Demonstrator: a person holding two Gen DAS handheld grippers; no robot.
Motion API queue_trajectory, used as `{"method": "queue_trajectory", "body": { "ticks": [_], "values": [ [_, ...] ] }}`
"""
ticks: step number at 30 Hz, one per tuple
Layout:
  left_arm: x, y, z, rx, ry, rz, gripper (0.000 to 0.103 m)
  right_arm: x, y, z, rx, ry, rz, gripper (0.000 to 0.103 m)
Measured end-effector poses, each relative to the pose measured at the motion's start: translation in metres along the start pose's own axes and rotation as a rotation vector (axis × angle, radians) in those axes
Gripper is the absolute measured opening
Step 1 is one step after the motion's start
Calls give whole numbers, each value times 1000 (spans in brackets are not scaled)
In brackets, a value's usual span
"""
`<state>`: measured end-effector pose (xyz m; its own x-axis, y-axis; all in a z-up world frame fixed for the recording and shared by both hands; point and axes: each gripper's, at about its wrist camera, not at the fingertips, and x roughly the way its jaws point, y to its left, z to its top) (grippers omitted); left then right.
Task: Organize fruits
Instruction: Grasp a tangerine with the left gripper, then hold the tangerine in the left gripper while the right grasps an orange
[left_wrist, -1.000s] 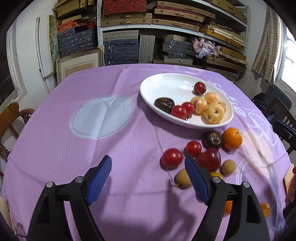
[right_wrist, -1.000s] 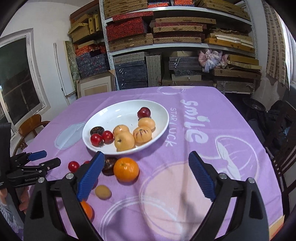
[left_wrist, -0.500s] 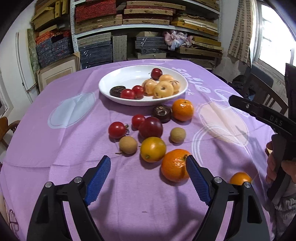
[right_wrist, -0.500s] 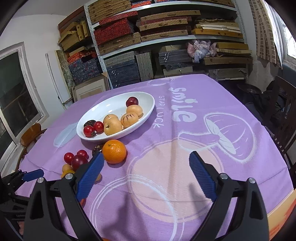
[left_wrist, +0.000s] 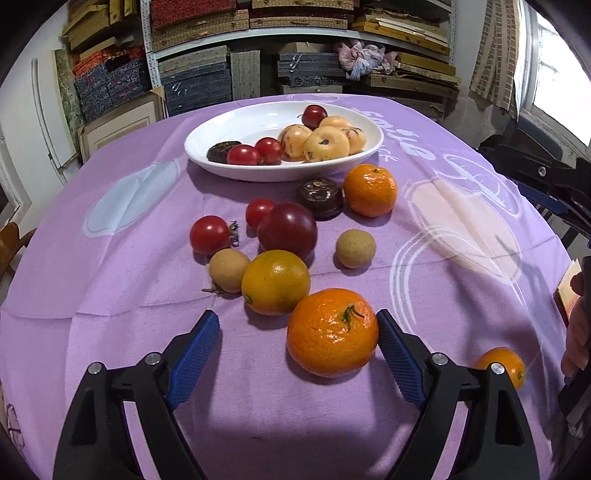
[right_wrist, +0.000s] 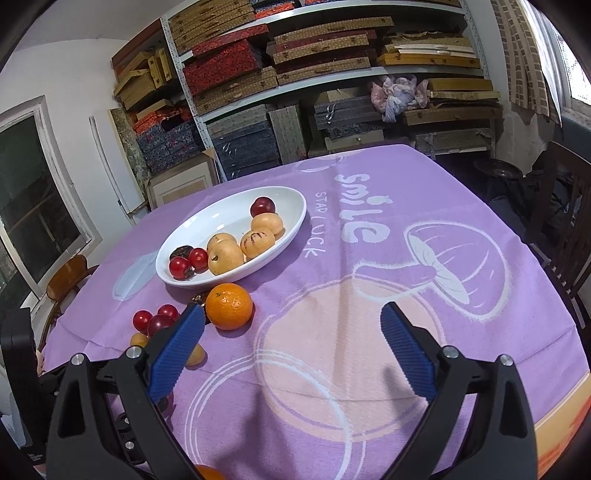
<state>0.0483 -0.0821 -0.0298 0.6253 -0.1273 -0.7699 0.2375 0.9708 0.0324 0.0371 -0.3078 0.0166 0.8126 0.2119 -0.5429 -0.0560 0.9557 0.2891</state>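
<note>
A white oval plate (left_wrist: 236, 125) (right_wrist: 207, 221) on the purple tablecloth holds several fruits: tomatoes, yellow fruits, a plum, a dark one. Loose fruit lies in front of it: a large tangerine (left_wrist: 331, 332), a yellow-orange citrus (left_wrist: 275, 282), a dark red plum (left_wrist: 287, 229), tomatoes, two brown longans, a dark fruit and another tangerine (left_wrist: 370, 189) (right_wrist: 229, 305). My left gripper (left_wrist: 297, 334) is open, its jaws either side of the large tangerine, not touching it. My right gripper (right_wrist: 291, 334) is open and empty over the cloth.
A small orange (left_wrist: 503, 365) lies near the right table edge, by the person's hand. Shelves of stacked boxes (right_wrist: 295, 74) stand behind the table. Wooden chairs stand at the left (right_wrist: 68, 280) and right (right_wrist: 569, 206).
My left gripper has moved forward and a little right, so the large tangerine now sits between its open jaws. My right gripper has shifted slightly closer to the table.
</note>
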Motion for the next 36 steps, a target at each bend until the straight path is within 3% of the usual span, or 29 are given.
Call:
{"method": "queue_trajectory", "body": {
  "ticks": [8, 14, 28, 30, 36],
  "values": [
    [-5, 46, -12, -102, 7, 42, 86, 2, 2, -1, -11, 7, 1, 94],
    [-15, 60, -27, -109, 5, 28, 84, 5, 4, -3, -18, 18, 0, 94],
    [-14, 63, -24, -133, -14, -45, 61, 11, 10, -8, -48, 45, 8, 94],
    [-14, 62, -23, -127, -15, -66, 47, 11, 14, -9, -65, 56, 19, 94],
    [-17, 64, -25, -108, -26, -60, 47, -3, 36, -20, -172, 96, 66, 94]
  ]
}}
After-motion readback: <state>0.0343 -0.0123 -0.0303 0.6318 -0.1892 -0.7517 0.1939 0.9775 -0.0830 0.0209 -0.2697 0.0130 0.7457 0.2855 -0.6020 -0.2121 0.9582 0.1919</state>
